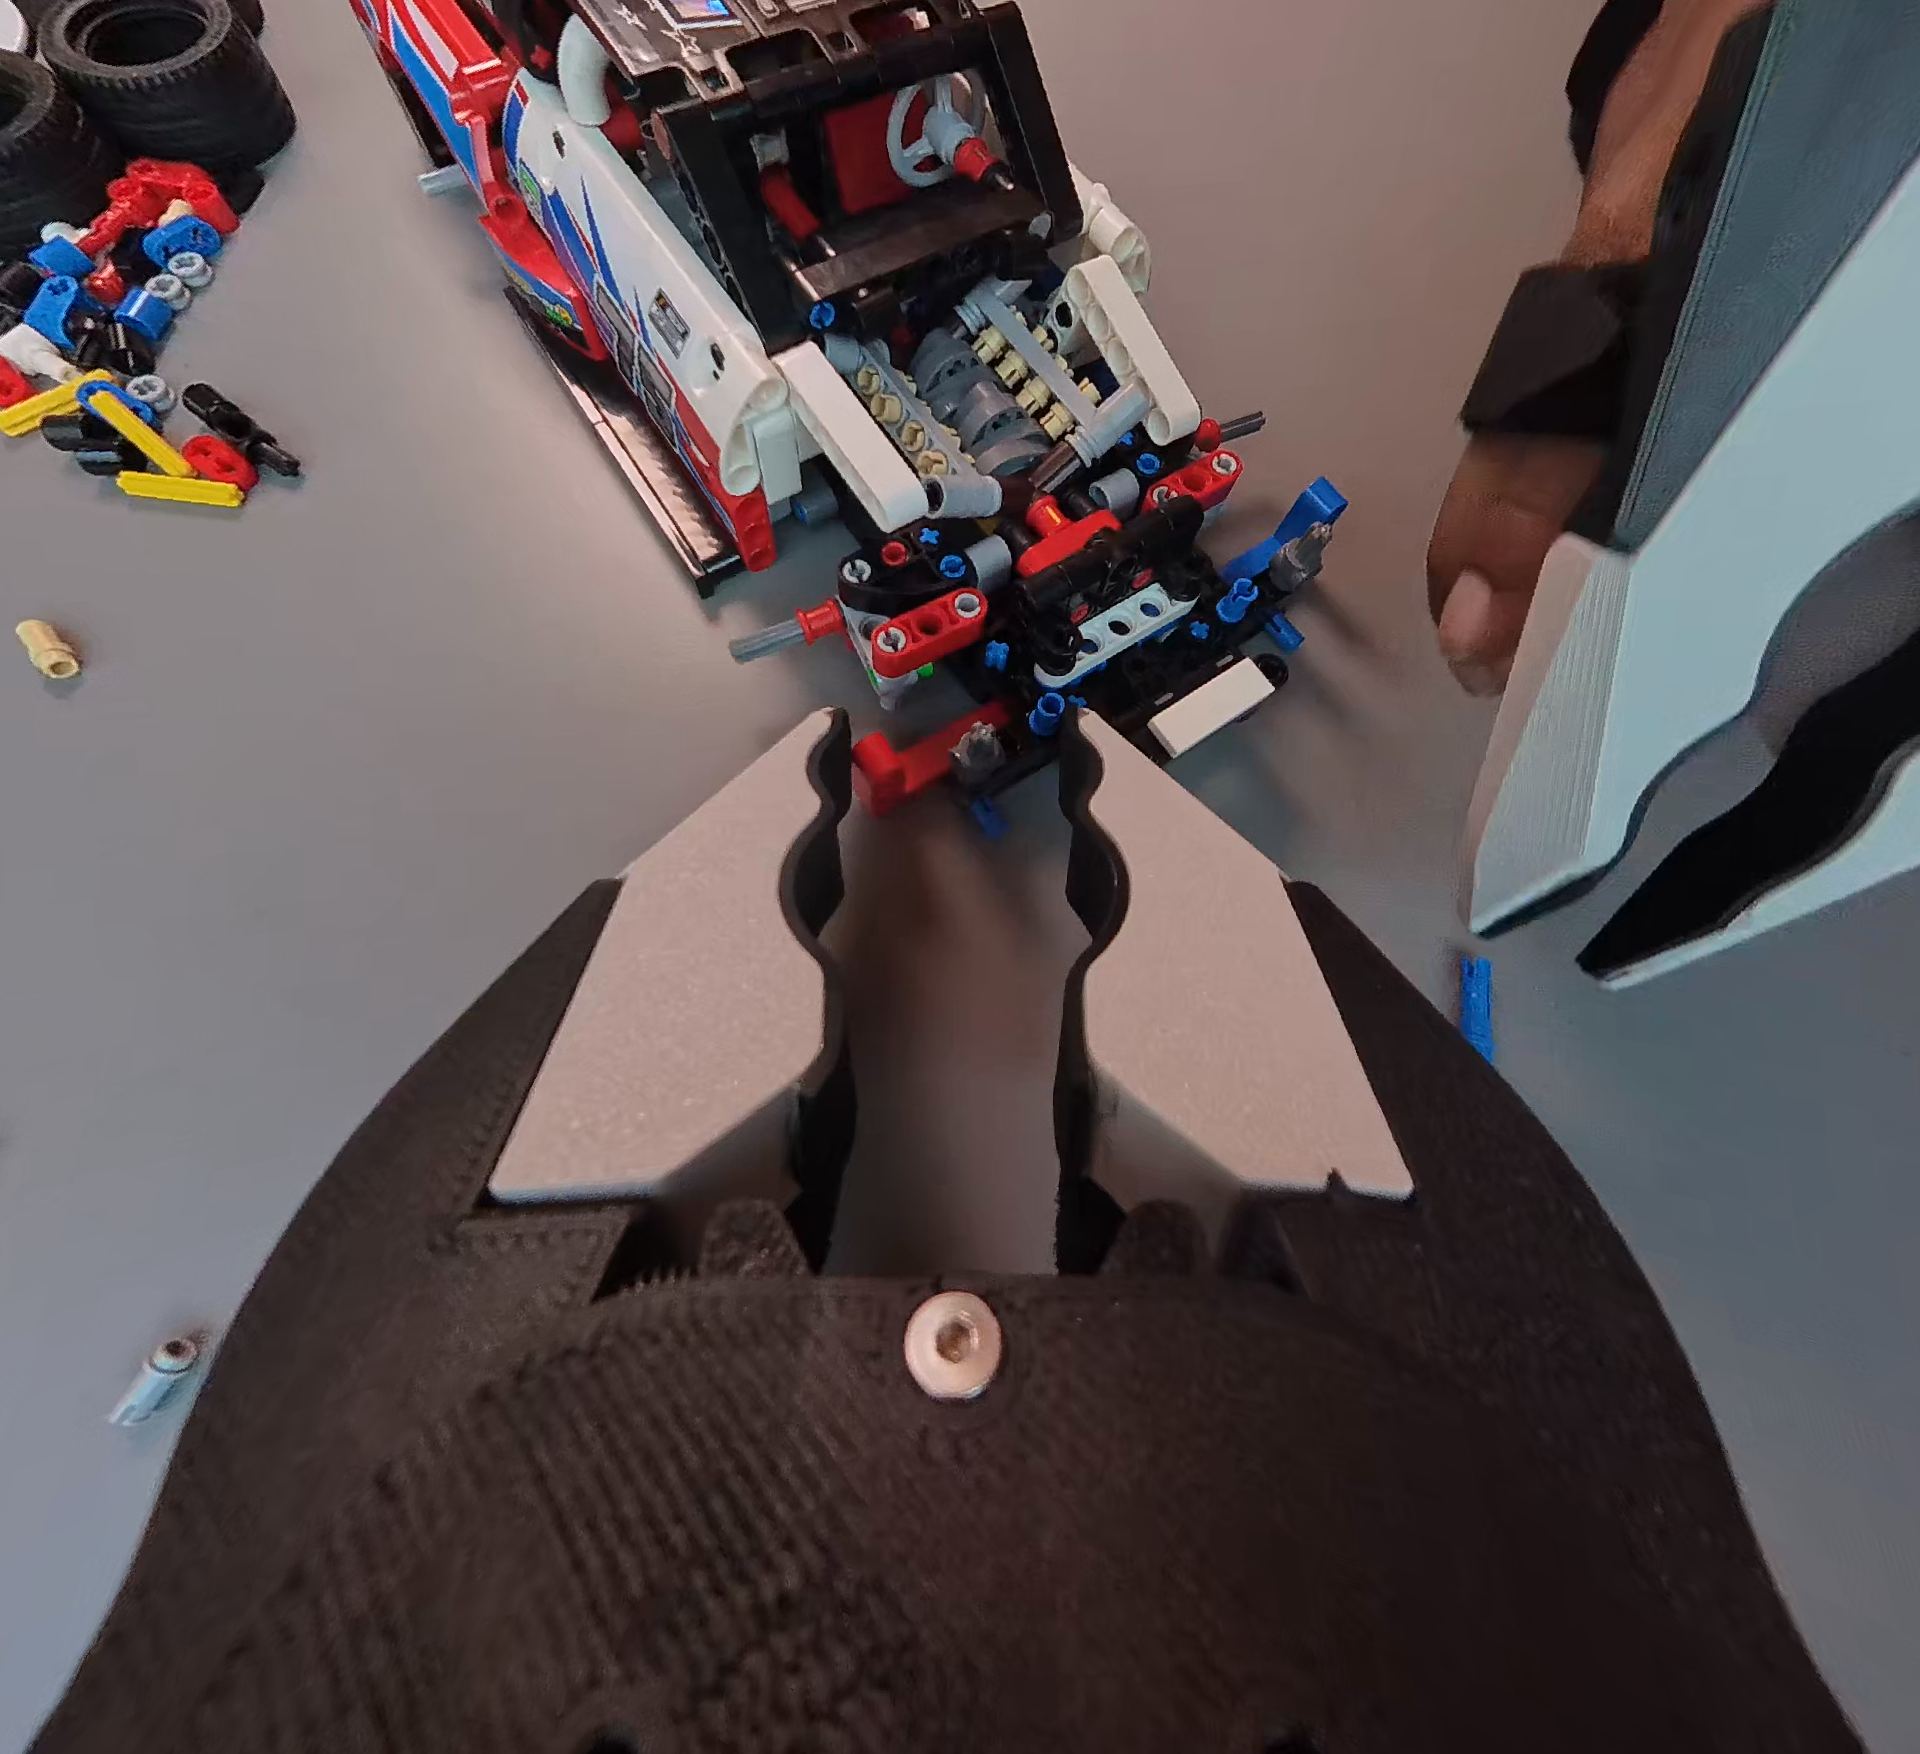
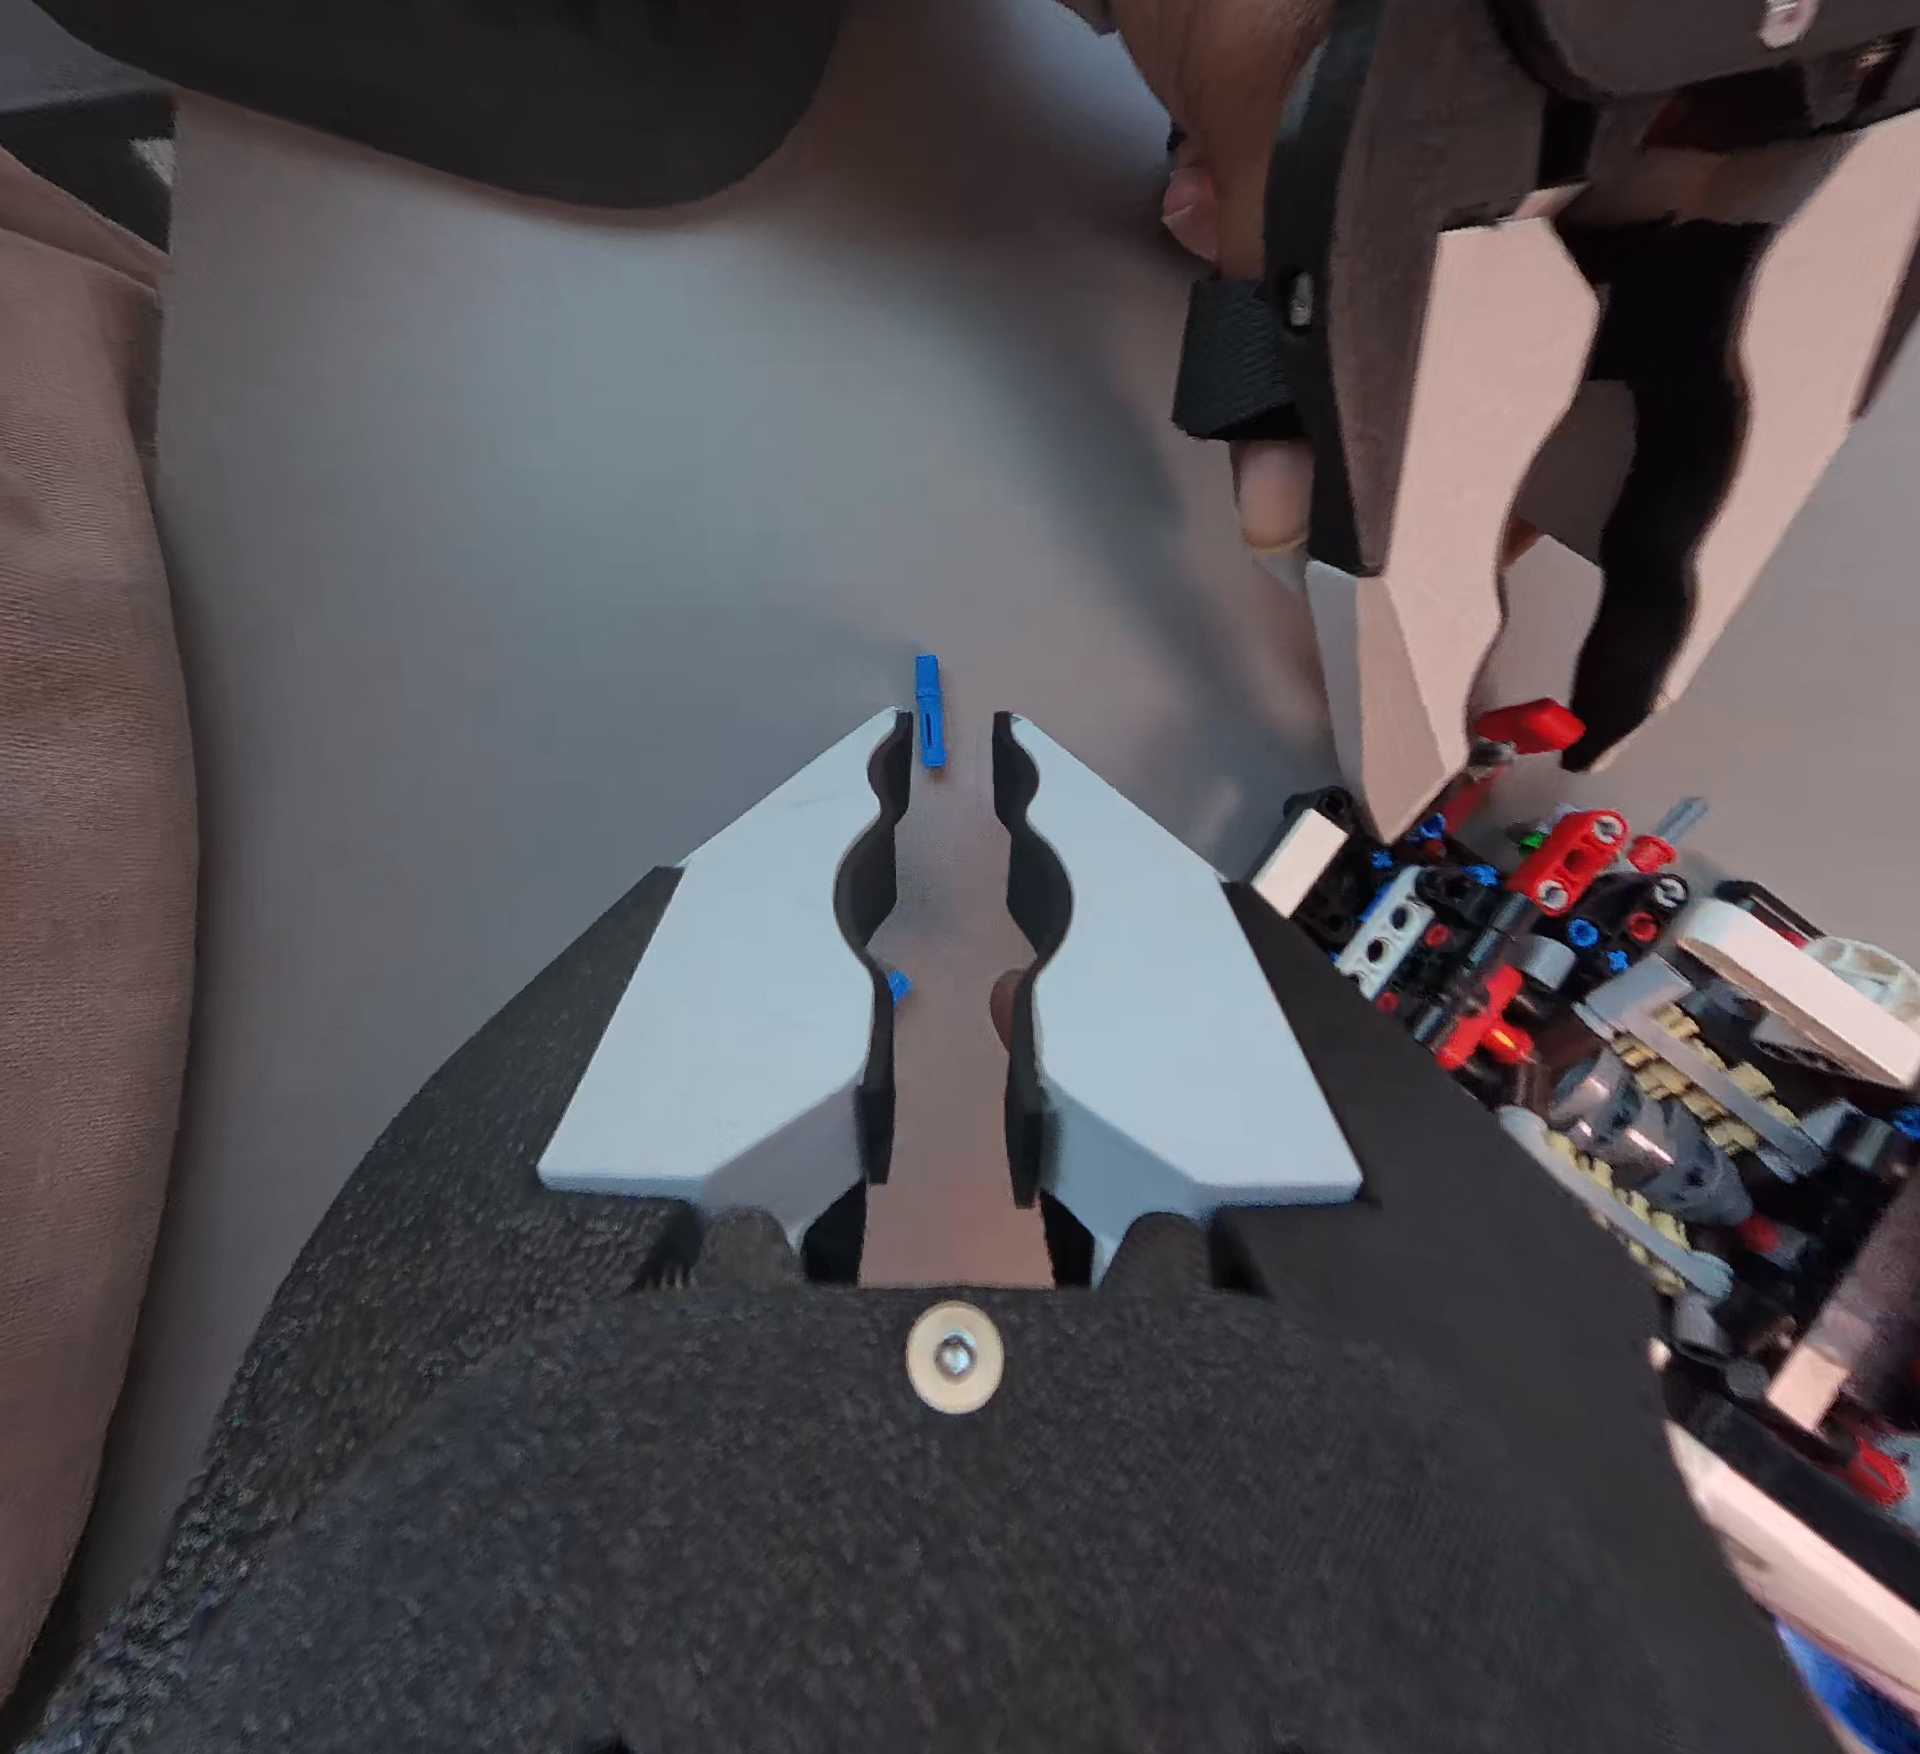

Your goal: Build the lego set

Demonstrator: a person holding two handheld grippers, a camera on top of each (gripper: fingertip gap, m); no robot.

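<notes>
The partly built Lego car (image 1: 727,250), red, white and black, lies on the grey table with its open front towards me. My left gripper (image 1: 956,738) is open. Its tips straddle a red beam (image 1: 899,764) that sticks out at the car's front; the right wrist view shows the same, with the left gripper (image 2: 1517,769) around the red beam (image 2: 1527,725). My right gripper (image 2: 951,728) is open a little, low over the table. A small blue pin (image 2: 928,712) lies between its tips. The left wrist view shows the right gripper (image 1: 1548,946) above that pin (image 1: 1475,1008).
Black tyres (image 1: 166,52) and a pile of loose red, blue and yellow parts (image 1: 125,333) lie at the far left. A tan pin (image 1: 47,646) and a pale connector (image 1: 161,1377) lie apart. Hands (image 1: 1496,541) hold the grippers. The car's front (image 2: 1558,977) is right of the right gripper. About 15 centimeters separates my left fingertips from the pale connector (image 1: 161,1377).
</notes>
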